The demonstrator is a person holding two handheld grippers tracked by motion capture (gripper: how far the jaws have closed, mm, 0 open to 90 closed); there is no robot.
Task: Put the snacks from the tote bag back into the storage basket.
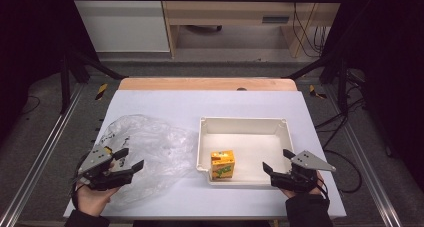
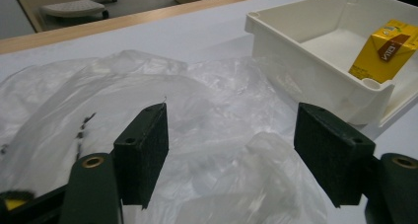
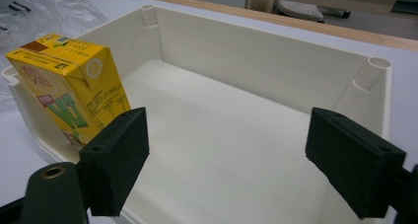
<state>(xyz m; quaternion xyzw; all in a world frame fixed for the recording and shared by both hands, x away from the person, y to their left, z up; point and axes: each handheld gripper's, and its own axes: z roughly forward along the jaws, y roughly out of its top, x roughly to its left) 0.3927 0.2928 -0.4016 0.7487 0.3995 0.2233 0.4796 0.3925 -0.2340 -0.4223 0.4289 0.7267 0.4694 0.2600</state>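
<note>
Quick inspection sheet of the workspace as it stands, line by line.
Surface: white table, wooden strip along the far edge.
Job's things: crumpled clear plastic bag lies flat at the left; yellow carton stands upright in the near left corner of the white bin.
Clutter: nothing seen.
Grippers: left gripper open over the bag's near edge, nothing between its pads; right gripper open at the bin's near right rim, holding nothing.
Cables: black cables on the floor to the right and by the far desk.
Surroundings: metal frame rails, wooden desk beyond, dark sides.
</note>
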